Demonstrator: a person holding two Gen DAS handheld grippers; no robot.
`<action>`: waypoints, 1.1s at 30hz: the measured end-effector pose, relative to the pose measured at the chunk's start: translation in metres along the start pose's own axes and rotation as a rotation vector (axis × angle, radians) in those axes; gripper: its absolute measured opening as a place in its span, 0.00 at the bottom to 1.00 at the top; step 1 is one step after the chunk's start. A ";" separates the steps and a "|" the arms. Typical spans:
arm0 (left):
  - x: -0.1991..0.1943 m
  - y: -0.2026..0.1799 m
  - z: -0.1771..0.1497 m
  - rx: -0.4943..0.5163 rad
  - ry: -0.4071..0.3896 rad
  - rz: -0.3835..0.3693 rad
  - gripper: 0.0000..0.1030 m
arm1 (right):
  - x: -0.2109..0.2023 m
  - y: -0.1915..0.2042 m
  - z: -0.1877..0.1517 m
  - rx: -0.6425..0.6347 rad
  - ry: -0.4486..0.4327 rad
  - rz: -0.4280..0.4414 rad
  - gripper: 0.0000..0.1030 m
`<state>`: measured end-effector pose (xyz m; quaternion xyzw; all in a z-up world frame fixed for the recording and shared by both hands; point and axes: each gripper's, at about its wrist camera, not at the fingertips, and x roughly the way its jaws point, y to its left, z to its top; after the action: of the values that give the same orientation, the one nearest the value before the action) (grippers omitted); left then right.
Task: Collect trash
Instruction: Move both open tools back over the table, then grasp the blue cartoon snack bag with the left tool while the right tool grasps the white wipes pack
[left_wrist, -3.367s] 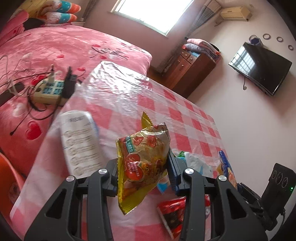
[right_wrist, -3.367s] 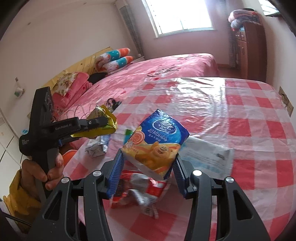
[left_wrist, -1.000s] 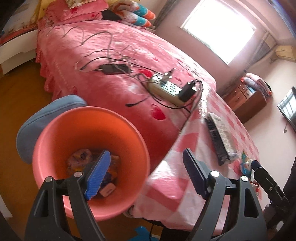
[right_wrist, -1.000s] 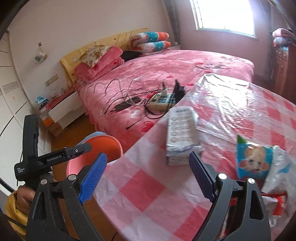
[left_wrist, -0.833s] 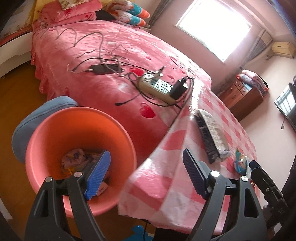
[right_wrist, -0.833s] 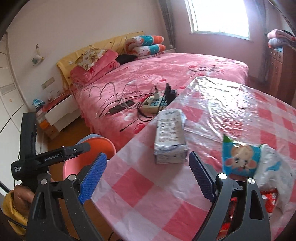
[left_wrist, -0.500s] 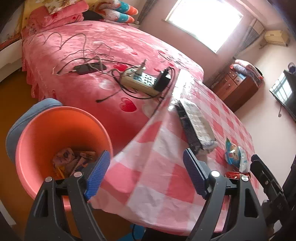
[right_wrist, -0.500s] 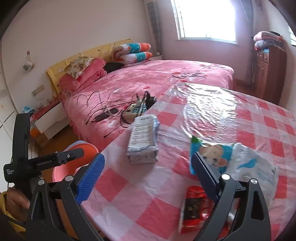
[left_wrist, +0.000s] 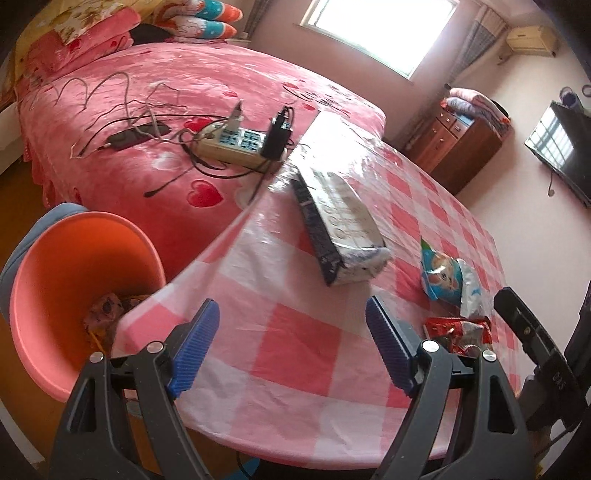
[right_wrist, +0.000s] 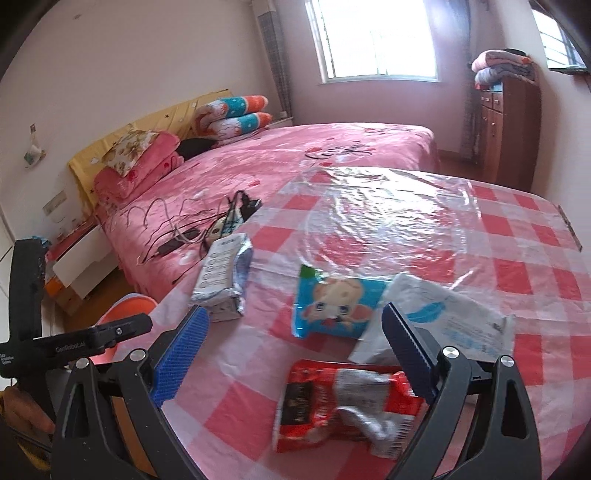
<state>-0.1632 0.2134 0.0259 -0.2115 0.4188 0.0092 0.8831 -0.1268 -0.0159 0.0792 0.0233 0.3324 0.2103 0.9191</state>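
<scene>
- The trash left on the table (right_wrist: 524, 236) lies in a loose cluster near its front edge: a red wrapper (right_wrist: 343, 404) nearest the right-hand camera, a blue cartoon packet (right_wrist: 332, 302) behind it, a white and blue pouch (right_wrist: 443, 317) overlapping that packet's right end, and a silver and white pack (right_wrist: 221, 275) apart to the left, near the table's bed-side edge.
- From the left wrist the same items show again: the silver and white pack (left_wrist: 340, 218) lying lengthwise, the blue cartoon packet (left_wrist: 441, 275) to its right, and the red wrapper (left_wrist: 460, 332) closest to the table rim.
- An orange bin (left_wrist: 48, 291) stands on the floor below the table's corner, with wrappers lying in its bottom (partly hidden by the hanging tablecloth).
- The right gripper (right_wrist: 291, 354) hangs over the red wrapper with its blue-padded fingers (right_wrist: 181, 350) spread wide and nothing between them.
- The left gripper (left_wrist: 291, 343) is above the table's near corner, beside the bin, fingers (left_wrist: 192, 343) likewise wide apart and holding nothing.
- Behind the table, a power strip (left_wrist: 236, 142) with tangled cables rests on the pink bed (left_wrist: 184, 81), close to the table edge.
</scene>
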 end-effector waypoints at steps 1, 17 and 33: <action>0.001 -0.003 -0.001 0.006 0.003 0.000 0.80 | -0.001 -0.003 0.000 0.002 -0.005 -0.004 0.91; 0.019 -0.047 -0.009 0.079 0.051 -0.004 0.80 | -0.008 -0.044 -0.005 0.029 -0.018 -0.059 0.91; 0.039 -0.113 -0.025 0.194 0.106 -0.060 0.80 | -0.020 -0.131 -0.015 0.165 -0.008 -0.081 0.91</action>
<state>-0.1341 0.0944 0.0241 -0.1375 0.4573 -0.0690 0.8759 -0.1010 -0.1446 0.0557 0.0864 0.3457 0.1447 0.9231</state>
